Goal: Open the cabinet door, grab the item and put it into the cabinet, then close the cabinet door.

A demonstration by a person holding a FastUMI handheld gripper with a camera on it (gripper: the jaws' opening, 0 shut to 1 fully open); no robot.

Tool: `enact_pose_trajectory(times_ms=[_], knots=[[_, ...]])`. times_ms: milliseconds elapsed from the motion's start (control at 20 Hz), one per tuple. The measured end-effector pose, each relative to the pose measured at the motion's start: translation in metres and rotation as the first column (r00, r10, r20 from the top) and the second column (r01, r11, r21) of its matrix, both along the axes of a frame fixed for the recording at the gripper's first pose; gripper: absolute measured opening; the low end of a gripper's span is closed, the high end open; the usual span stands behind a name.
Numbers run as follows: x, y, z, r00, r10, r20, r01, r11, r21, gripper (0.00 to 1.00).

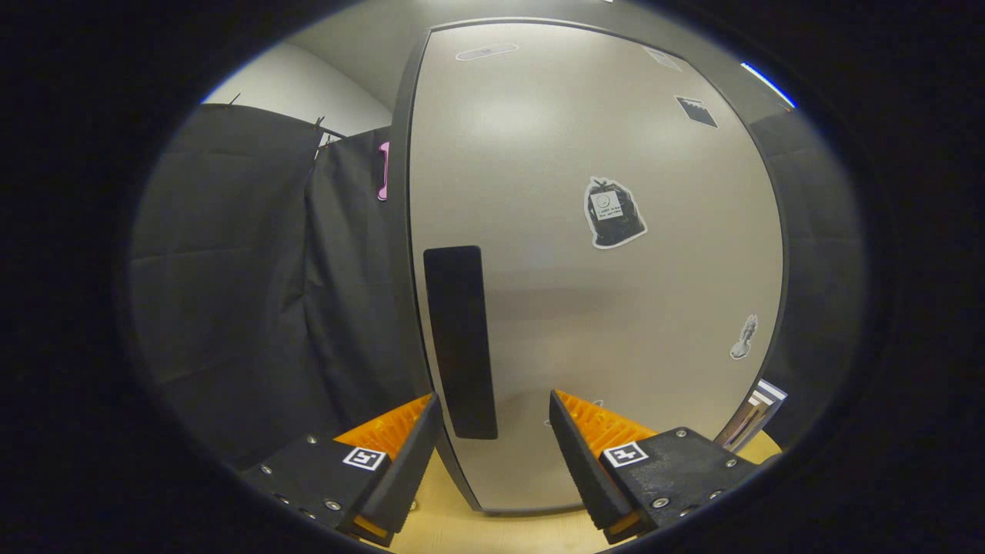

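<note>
gripper (492, 419) – fingers spread, holding nothing | cabinet door (592, 269) shut, just ahead | handle (460, 342) upright near the door's left edge – lower end between the fingers | likely step: open door

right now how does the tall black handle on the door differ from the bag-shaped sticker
The tall black rectangular handle stands upright near the grey cabinet door's left edge, between the open gripper's jaws and just beyond them; the black bag-shaped sticker is smaller, irregular, white-outlined and sits higher, toward the door's middle. Both are dark and on the door's face.
</note>
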State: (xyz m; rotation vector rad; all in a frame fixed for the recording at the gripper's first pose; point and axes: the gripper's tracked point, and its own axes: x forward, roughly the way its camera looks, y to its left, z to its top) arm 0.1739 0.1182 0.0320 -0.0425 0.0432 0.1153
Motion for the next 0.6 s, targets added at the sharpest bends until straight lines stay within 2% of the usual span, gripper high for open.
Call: enact_pose_trajectory(times_ms=[50,100,200,250,350,450,600], knots=[[0.004,0.001,-0.002,1.0,-0.002,-0.001,0.002,1.0,-0.023,0.79],[0.002,0.008,-0.001,1.0,0.029,0.003,-0.028,0.999,-0.045,0.72],[0.015,0.013,-0.006,1.0,0.021,0.013,-0.02,0.995,-0.102,0.47],[0.004,0.011,-0.005,1.0,0.021,0.008,-0.021,0.995,-0.093,0.35],[0.003,0.014,-0.005,0.999,0.038,0.003,-0.038,0.997,-0.063,0.3],[0.003,0.012,-0.005,0.999,0.048,0.011,-0.047,0.993,-0.105,0.27],[0.001,0.013,-0.006,0.998,0.058,0.007,-0.057,0.993,-0.105,0.26]])
